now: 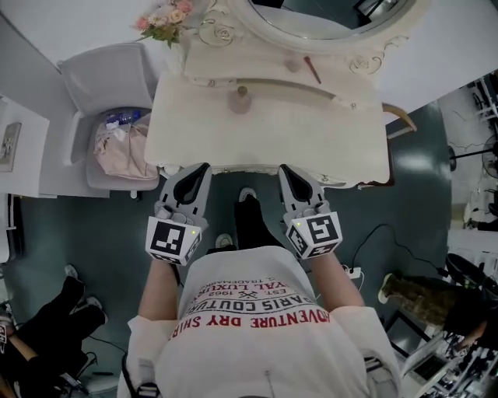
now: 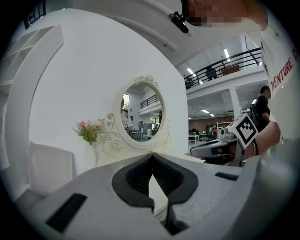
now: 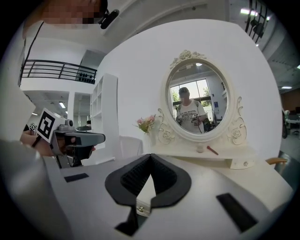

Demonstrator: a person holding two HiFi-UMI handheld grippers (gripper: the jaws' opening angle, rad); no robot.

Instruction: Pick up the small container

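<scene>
A small pinkish container (image 1: 241, 99) with a round cap stands on the cream dressing table (image 1: 264, 140), left of centre. A second small pale pot (image 1: 292, 64) sits on the raised shelf beside a red stick (image 1: 312, 70); the right gripper view shows that pot (image 3: 200, 149) under the oval mirror. My left gripper (image 1: 204, 166) and right gripper (image 1: 285, 168) hover side by side at the table's front edge, well short of both containers. The jaws of both are shut with nothing between them, as the left gripper (image 2: 151, 154) and right gripper (image 3: 150, 155) show in their own views.
An oval mirror (image 1: 327, 15) stands at the back of the table, with a pink flower bunch (image 1: 165, 22) at its left corner. A grey chair (image 1: 101, 93) holding a pink bag (image 1: 124, 148) stands left of the table. Cables (image 1: 373, 241) lie on the floor at right.
</scene>
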